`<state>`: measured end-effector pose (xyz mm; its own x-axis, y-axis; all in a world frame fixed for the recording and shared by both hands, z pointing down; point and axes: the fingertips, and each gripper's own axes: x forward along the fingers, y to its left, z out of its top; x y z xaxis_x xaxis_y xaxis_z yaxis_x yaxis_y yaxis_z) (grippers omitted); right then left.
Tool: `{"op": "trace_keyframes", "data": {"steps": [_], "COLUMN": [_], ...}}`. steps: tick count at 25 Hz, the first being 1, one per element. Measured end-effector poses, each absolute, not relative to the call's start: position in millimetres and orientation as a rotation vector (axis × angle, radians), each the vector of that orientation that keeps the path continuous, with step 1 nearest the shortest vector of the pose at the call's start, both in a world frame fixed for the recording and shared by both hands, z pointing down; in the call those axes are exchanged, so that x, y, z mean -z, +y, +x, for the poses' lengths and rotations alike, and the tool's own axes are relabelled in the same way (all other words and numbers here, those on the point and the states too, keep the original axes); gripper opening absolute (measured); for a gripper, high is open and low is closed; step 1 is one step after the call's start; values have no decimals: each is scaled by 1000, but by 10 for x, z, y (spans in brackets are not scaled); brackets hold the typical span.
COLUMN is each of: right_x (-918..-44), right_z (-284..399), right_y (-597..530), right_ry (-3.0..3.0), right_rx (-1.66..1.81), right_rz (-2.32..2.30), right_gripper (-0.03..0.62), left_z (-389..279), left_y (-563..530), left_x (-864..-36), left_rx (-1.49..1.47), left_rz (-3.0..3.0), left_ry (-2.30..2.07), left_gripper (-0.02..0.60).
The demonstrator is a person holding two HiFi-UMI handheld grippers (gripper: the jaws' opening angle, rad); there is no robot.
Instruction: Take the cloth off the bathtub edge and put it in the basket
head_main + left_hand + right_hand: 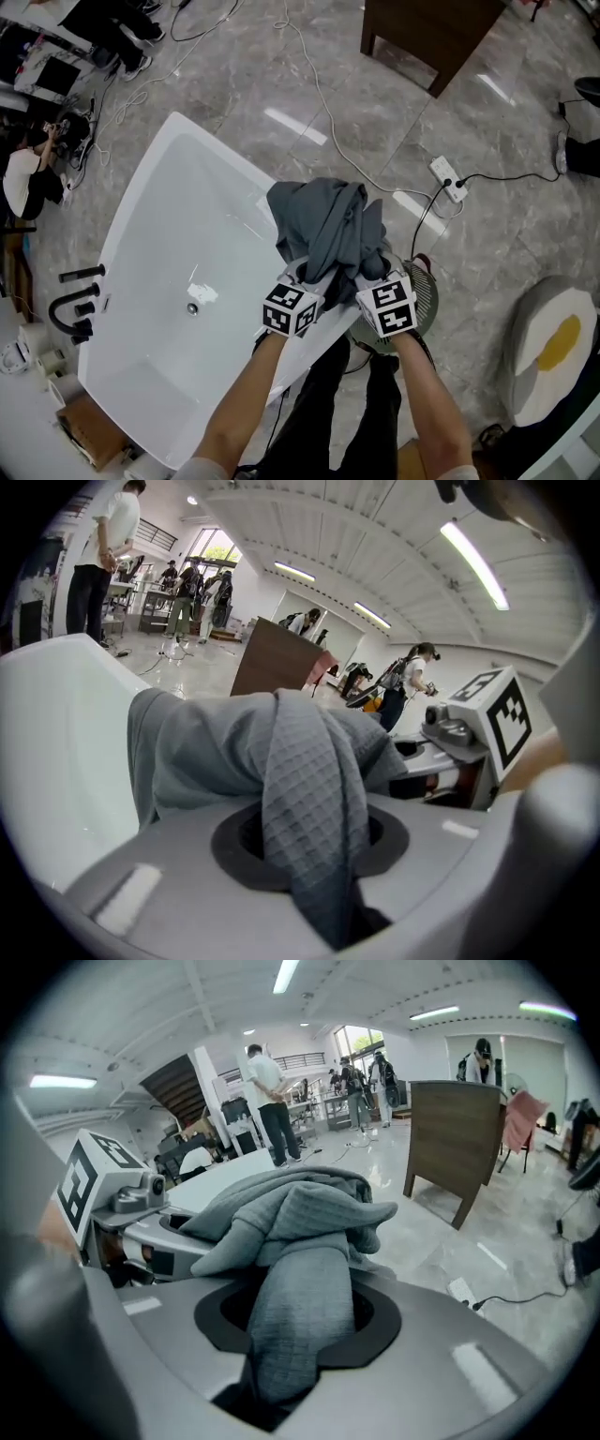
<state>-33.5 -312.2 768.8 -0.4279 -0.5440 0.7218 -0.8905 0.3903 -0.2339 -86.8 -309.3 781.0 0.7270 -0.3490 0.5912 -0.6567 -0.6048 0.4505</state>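
The left claw (305, 277) and right claw (371, 274) each clamp a fold of the bunched grey cloth (328, 225) at the near rim of the white bathtub (169, 234), with fabric burying their tips. The basket (427, 286) on the floor beside the tub is mostly hidden behind the right claw, and its contents cannot be made out.

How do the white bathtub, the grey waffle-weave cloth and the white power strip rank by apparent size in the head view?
1. white bathtub
2. grey waffle-weave cloth, nearer the camera
3. white power strip, clearly smallest
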Motion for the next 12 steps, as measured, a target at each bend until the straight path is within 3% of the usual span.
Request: {"op": "trace_keyframes", "data": {"steps": [12], "right_x": [-7269], "right_z": [63], "right_y": [-2526], "right_ry": [-2216], "right_rx": [-987], "right_rz": [1377], "right_gripper": [103], "left_z": [-334], "left_y": [-2460], "left_x": [-7307], "left_rx": [-604], "left_rz": [2317], "left_ry": [-706], "left_gripper": [147]}}
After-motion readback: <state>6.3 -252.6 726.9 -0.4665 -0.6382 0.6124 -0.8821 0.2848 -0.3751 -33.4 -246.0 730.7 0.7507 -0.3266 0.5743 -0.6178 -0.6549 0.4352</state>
